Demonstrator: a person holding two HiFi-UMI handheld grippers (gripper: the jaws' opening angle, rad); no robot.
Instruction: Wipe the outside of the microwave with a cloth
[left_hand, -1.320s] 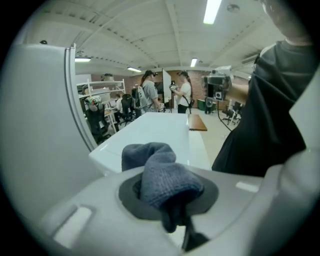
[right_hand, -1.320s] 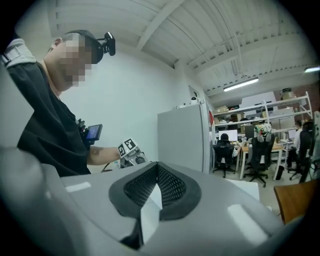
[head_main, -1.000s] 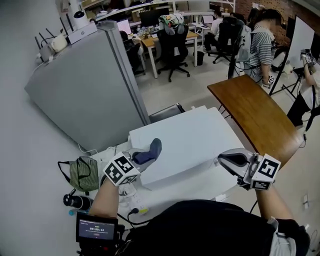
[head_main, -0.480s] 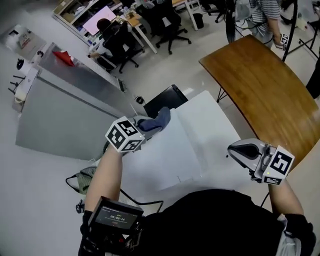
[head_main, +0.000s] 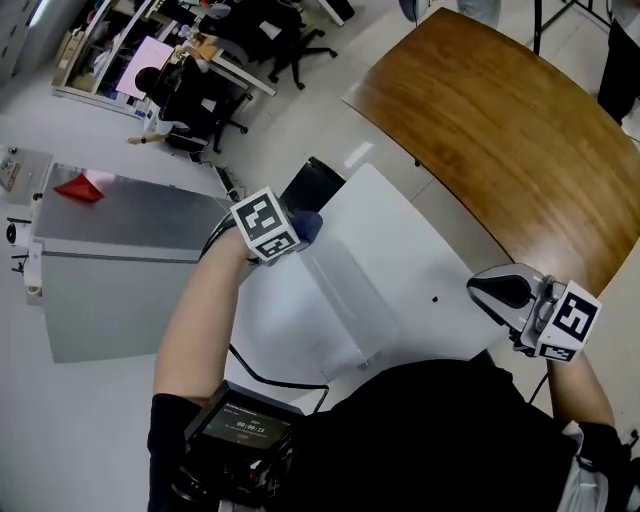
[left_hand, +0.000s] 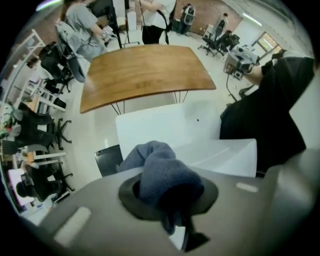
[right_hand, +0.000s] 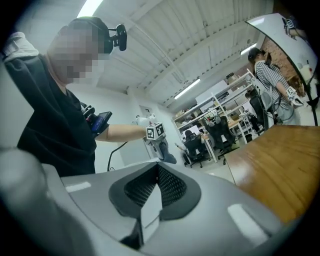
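While your left gripper (head_main: 285, 232) is clamped shut on a bunched blue cloth (head_main: 306, 224), it holds that cloth over the corner of the white microwave (head_main: 285, 315) farthest from you. Whether the cloth touches the casing cannot be told from the head view.

The microwave stands on a white table (head_main: 405, 245), at the side nearest your body, and a small dark speck (head_main: 434, 298) marks the tabletop beside it. Your right gripper (head_main: 492, 288) has its jaws together with nothing between them. It hangs in the air just off the table's near right edge, well apart from the cloth.

Beyond the far edge of the white table stands a curved wooden table (head_main: 500, 130), its brown top glossy with reflections. A black chair-like object (head_main: 312, 186) stands on the pale floor just past the cloth. To your left is a grey partition (head_main: 120, 290) with a red item (head_main: 80, 187) on its top.

Farther off are black office chairs (head_main: 205, 100) and desks, and the right gripper view shows a person in a striped shirt (right_hand: 265, 75).
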